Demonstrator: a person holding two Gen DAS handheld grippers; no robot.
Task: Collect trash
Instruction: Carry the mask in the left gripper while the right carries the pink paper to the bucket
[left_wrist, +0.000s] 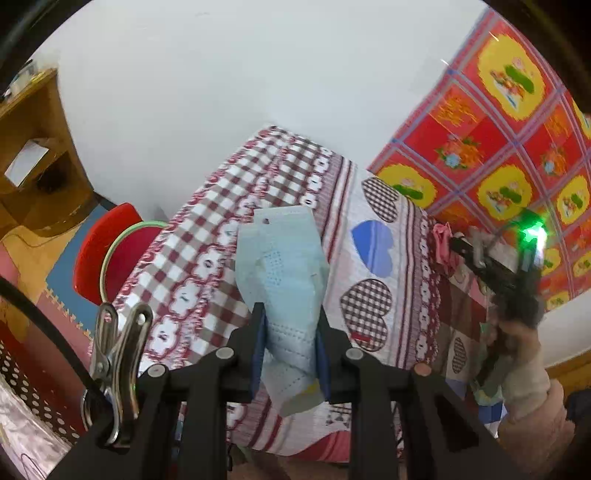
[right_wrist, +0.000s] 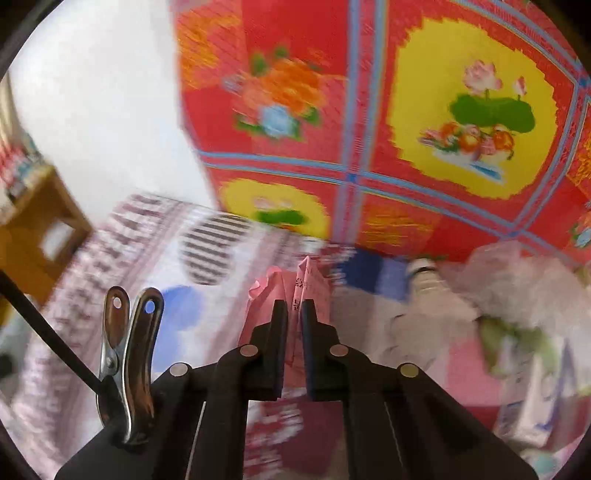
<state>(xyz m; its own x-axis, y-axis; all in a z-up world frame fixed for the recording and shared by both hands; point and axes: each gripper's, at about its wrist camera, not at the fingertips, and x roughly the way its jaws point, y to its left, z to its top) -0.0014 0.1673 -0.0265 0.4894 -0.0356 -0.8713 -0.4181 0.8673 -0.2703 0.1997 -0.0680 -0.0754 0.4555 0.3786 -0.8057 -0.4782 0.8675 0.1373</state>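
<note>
A: Left gripper (left_wrist: 290, 328)?
B: Clamped on a light blue face mask (left_wrist: 284, 266), held above the checked bedsheet (left_wrist: 207, 221).
A: Right gripper (right_wrist: 293, 314)?
B: Pinched tight on pink paper (right_wrist: 306, 284); dark print there, blurred, unreadable.

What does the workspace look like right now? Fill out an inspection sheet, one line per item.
Surface: bed with a checked and heart-patterned sheet.
Job's things: blue face mask; crumpled pink paper.
Clutter: white bottle and soft items by the pink paper, blurred.
Grippers: left gripper shut on the face mask; right gripper shut on the pink paper.
Cables: black cable beside a metal clip.
Surroundings: white wall, red patterned cloth, wooden shelf, red stool.
</note>
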